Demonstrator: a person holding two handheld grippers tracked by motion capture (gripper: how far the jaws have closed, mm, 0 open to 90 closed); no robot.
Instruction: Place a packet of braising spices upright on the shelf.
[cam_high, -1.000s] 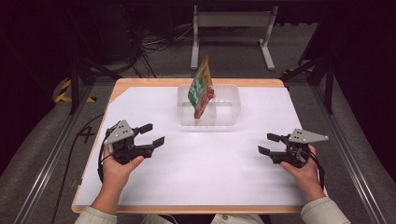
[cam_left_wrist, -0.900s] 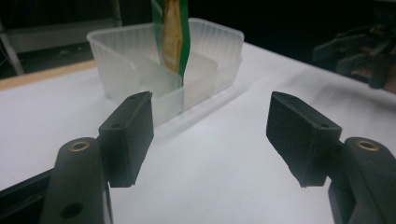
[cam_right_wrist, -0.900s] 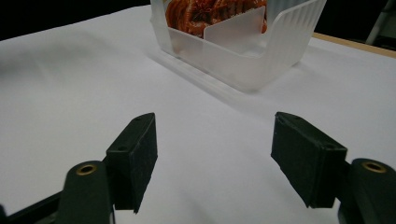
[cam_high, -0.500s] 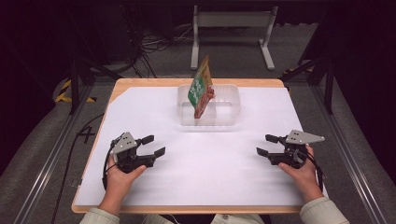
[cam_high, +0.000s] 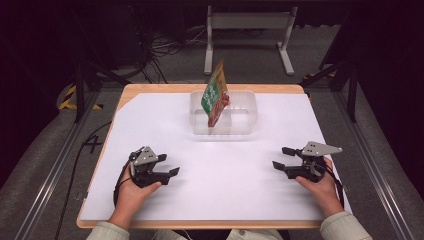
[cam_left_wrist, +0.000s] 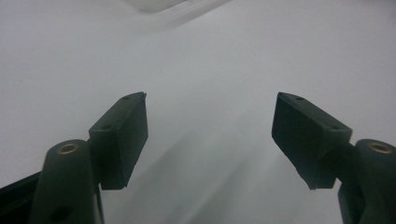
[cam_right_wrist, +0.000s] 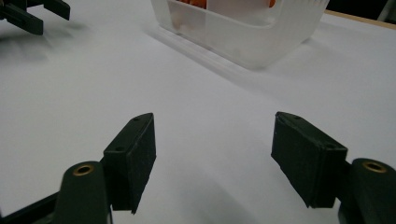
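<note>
High view. Bench (cam_high: 150, 115) covered with white sheet. A clear tub (cam_high: 247, 107) sits at the far middle; a green and red packet (cam_high: 214, 97) stands tilted in it, top poking above the rim. Left gripper (cam_high: 167, 166) near the front left, well apart from the tub, its fingers spread and pointing right toward the middle of the bench, holding nothing. Left hand (cam_high: 131, 190) grips it from behind, forearm coming in from the bottom edge, pale sleeve at the wrist. Right gripper (cam_high: 281, 157) near the front right, also well apart from the tub, fingers spread and pointing left, holding nothing. Right hand (cam_high: 317, 182) wraps its rear; grey plate on top. The two grippers face each other across bare white sheet.

Left gripper view. Two black fingers (cam_left_wrist: 122, 135) stand wide apart over plain white surface, nothing between them. A blurred edge of the tub (cam_left_wrist: 154, 4) shows at the top, far beyond the fingertips.

Right gripper view. Black fingers (cam_right_wrist: 133, 154) wide apart, only white sheet between them. The tub (cam_right_wrist: 243, 35) lies ahead and above them, well clear of the tips, orange-red contents dimly visible through its wall. The left gripper (cam_right_wrist: 32, 14) shows at top left, fingers apart, low over the sheet.
</note>
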